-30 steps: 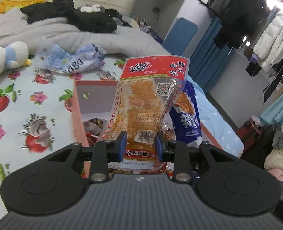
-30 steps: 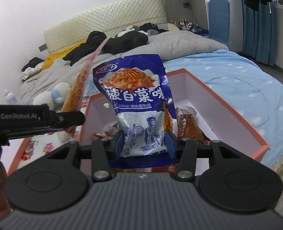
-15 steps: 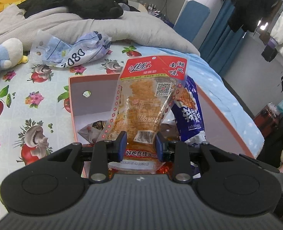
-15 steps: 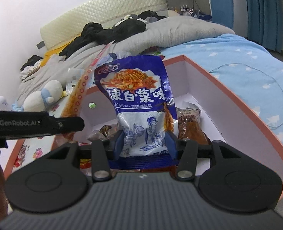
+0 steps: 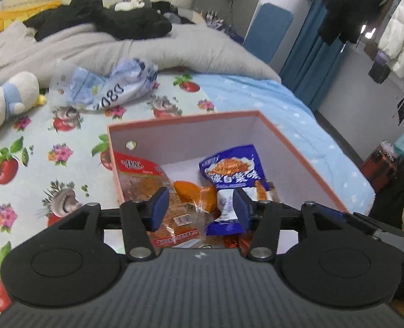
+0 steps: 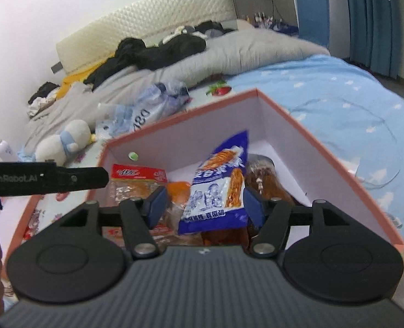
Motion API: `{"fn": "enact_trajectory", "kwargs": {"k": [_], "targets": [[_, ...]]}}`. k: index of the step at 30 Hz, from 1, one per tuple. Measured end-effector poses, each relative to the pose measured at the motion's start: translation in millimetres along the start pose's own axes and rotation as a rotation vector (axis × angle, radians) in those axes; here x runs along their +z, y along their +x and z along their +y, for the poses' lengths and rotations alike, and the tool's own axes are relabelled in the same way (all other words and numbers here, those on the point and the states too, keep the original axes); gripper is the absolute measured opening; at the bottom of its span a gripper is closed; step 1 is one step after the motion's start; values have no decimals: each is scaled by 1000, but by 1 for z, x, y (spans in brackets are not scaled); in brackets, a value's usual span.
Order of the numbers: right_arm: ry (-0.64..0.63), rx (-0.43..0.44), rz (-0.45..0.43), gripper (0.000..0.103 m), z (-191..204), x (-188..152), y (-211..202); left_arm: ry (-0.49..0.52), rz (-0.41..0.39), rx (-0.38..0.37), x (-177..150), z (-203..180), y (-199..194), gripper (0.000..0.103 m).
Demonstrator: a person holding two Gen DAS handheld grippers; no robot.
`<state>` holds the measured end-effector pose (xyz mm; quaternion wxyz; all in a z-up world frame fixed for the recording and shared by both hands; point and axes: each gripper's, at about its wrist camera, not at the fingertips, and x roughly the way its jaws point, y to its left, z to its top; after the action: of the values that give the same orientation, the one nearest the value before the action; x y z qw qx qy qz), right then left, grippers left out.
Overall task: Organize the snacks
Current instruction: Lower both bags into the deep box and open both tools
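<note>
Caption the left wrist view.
Open left gripper above pink box; red-topped snack packet and blue snack packet inside.

home bedroom: bed (image 5: 256, 101) w/ padded headboard (image 6: 147, 27), grey duvet (image 5: 92, 49), plush toy (image 5: 7, 98), coats hung by blue curtains (image 5: 311, 63).

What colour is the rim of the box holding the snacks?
Salmon pink, with white inner walls. The box rim shows best in the left wrist view.
</note>
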<state>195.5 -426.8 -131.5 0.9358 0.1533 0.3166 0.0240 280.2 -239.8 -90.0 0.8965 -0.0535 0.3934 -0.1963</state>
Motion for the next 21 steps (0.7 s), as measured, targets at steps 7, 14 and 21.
{"fn": "enact_trajectory", "kwargs": {"k": [7, 14, 21], "targets": [[-11, 17, -93, 64, 16, 17, -46, 34, -73, -28, 10, -4, -62, 57], [-26, 33, -168, 64, 33, 22, -93, 60, -119, -70, -1, -13, -115, 57], [-64, 38, -166, 63, 47, 6, -132, 72, -133, -77, -28, -17, -157, 57]]}}
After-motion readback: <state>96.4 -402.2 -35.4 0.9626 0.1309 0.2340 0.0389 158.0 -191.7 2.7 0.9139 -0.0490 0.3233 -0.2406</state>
